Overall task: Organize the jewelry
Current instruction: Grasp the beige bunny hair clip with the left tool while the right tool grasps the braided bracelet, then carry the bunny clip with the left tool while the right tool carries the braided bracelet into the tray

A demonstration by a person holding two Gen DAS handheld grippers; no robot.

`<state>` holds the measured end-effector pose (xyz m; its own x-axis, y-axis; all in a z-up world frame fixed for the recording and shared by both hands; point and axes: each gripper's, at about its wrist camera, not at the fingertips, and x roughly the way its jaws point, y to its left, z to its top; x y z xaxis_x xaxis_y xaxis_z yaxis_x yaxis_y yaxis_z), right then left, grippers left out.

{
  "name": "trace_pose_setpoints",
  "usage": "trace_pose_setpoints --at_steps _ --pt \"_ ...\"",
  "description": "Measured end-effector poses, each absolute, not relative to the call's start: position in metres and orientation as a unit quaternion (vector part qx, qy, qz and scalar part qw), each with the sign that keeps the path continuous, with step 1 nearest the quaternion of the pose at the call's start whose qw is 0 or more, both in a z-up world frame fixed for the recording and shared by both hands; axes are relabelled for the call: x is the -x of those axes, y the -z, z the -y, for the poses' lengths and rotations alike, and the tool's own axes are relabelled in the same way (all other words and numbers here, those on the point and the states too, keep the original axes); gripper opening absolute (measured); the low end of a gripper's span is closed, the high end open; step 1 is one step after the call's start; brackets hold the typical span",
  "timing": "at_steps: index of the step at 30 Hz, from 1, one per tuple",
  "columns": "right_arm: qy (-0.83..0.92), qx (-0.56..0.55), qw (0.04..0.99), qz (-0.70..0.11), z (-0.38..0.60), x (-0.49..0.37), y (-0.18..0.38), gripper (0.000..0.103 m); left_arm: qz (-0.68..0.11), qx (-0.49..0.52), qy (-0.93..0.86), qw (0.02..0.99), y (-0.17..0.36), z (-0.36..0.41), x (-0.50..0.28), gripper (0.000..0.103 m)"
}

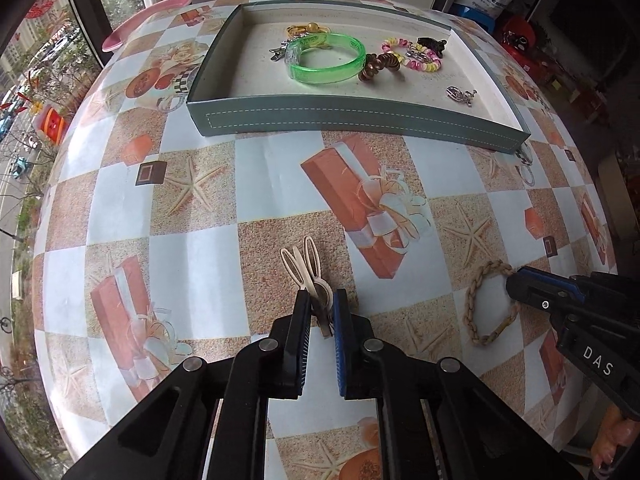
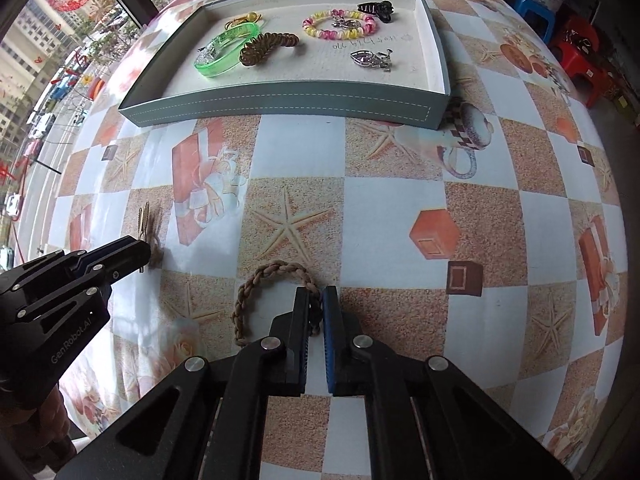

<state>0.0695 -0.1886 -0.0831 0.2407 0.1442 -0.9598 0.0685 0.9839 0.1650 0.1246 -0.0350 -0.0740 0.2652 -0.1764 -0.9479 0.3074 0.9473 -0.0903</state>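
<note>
From your left wrist camera, your left gripper has its pads pressed on the round end of a cream rabbit-eared hair clip, whose two long loops stick out ahead over the patterned tablecloth. Off to the right, your right gripper bites the far edge of a braided beige bracelet lying on the cloth. Beyond both, the grey-green tray holds a clear green bangle, a brown coil hair tie, a pink-and-yellow bead bracelet, a black claw clip, a gold piece at the back and a small silver charm near the right wall.

From your right wrist camera, your right gripper is closed tight on the braided beige bracelet, the loop curving out to the left of the fingers. At the left edge your left gripper pinches the hair clip, seen edge-on. The tray sits ahead, well apart from both grippers, with the green bangle, coil tie, bead bracelet, claw clip and silver charm inside.
</note>
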Motion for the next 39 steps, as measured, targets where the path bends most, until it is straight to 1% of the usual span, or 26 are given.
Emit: trace_pose_setpoints --at_steps 15,39 --pt "-0.027 -0.143 0.779 -0.61 0.207 -0.074 0.073 0.007 -0.575 -0.053 0.16 0.801 0.056 0.026 -0.128 0.023" --pt "-0.046 -0.186 0.803 -0.565 0.236 -0.11 0.015 0.007 -0.533 -0.046 0.173 0.827 0.009 0.035 -0.16 0.023"
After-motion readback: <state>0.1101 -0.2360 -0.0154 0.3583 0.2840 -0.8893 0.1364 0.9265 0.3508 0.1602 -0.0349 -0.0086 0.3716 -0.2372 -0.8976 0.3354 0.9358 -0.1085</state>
